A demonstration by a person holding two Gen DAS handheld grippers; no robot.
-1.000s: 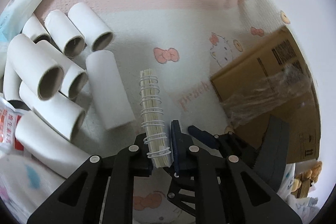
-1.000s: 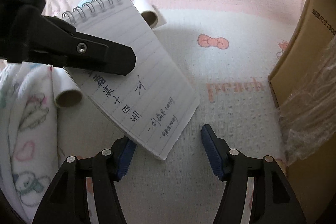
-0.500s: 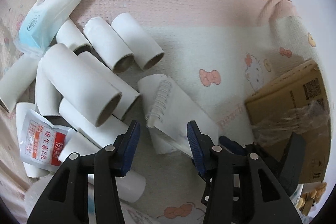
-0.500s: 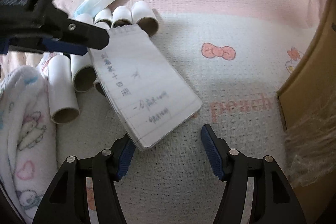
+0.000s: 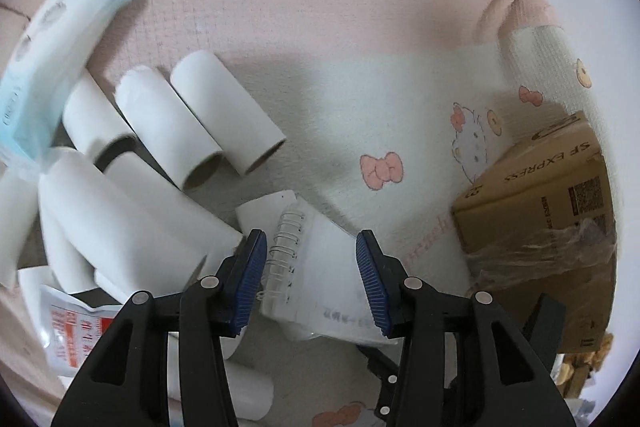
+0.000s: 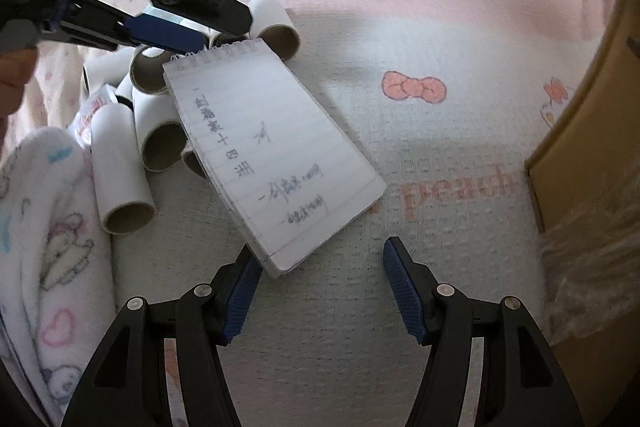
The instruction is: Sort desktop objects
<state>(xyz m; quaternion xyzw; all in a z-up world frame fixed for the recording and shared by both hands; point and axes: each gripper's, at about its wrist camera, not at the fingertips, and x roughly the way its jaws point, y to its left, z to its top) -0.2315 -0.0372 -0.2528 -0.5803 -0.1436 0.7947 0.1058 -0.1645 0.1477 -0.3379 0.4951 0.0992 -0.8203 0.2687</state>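
Observation:
A small spiral notebook (image 6: pixel 272 155) with handwriting lies flat on the patterned blanket, its spiral end resting against a heap of white cardboard rolls (image 6: pixel 120 163). My left gripper (image 5: pixel 312 279) hovers over the spiral end of the notebook (image 5: pixel 320 267). Its jaws are closing with the notebook between them, and the pads do not touch it. The same left gripper (image 6: pixel 180 27) shows at the upper left of the right wrist view. My right gripper (image 6: pixel 320 291) stands open just below the notebook's near corner, with nothing between its fingers.
The rolls (image 5: pixel 180 131) crowd the left side, with a blue tissue pack (image 5: pixel 52 59) and a red-and-white sachet (image 5: pixel 72 331) among them. A cardboard box (image 5: pixel 552 195) stands at the right. A printed towel (image 6: pixel 40 247) lies at the left.
My left gripper let go of the notebook, which dropped from upright to lying against the rolls. The left gripper drew back over the spiral end. The right gripper stayed put.

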